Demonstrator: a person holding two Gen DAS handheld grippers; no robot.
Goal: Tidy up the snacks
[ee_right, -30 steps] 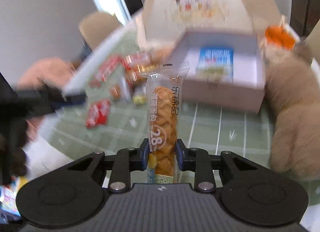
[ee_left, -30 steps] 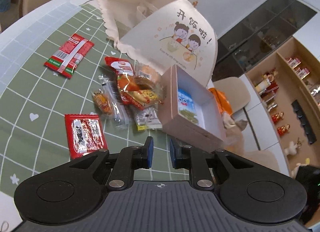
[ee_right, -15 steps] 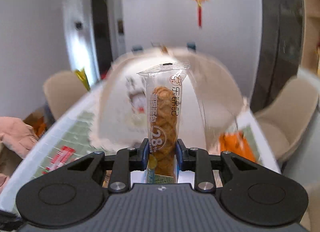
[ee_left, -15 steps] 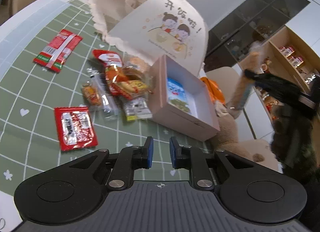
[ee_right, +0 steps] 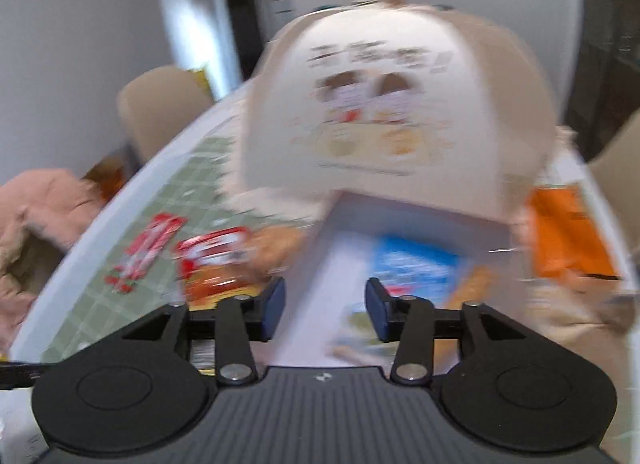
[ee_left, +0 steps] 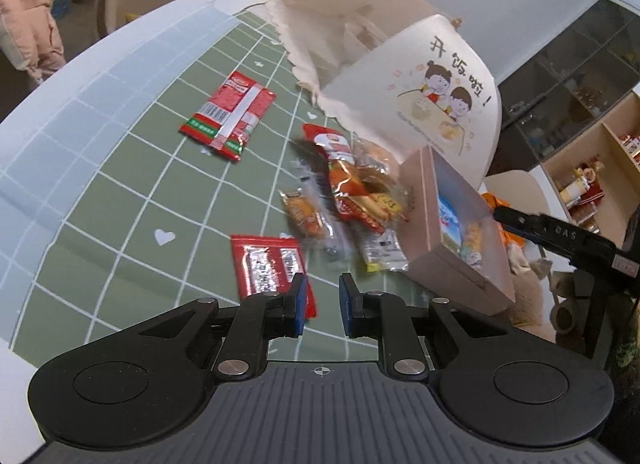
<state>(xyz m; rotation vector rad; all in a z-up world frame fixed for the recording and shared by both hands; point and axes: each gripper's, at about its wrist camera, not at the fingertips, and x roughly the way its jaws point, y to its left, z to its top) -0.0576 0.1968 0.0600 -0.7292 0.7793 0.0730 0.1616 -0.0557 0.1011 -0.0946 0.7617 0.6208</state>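
Snack pile (ee_left: 344, 199) touching box (ee_left: 452, 260) wall | left gripper (ee_left: 322, 304) slightly parted, empty | right gripper (ee_right: 326, 310) wide, empty

Surface (ee_left: 120, 191) ahead of jaws: sage green, white grid lines, white heart, pale blue-white border. Red packet (ee_left: 267, 268) with silver panel just past left jaw tip. Red-green-white packet (ee_left: 228, 115) farther left. Orange-red wrappers (ee_left: 352, 191) in heap ahead. Pink box (ee_left: 424, 215) right of jaws, blue-white packet (ee_right: 416, 268) inside. Cream dome cover (ee_left: 420, 75), cartoon children, black characters. Jaw pads blue.
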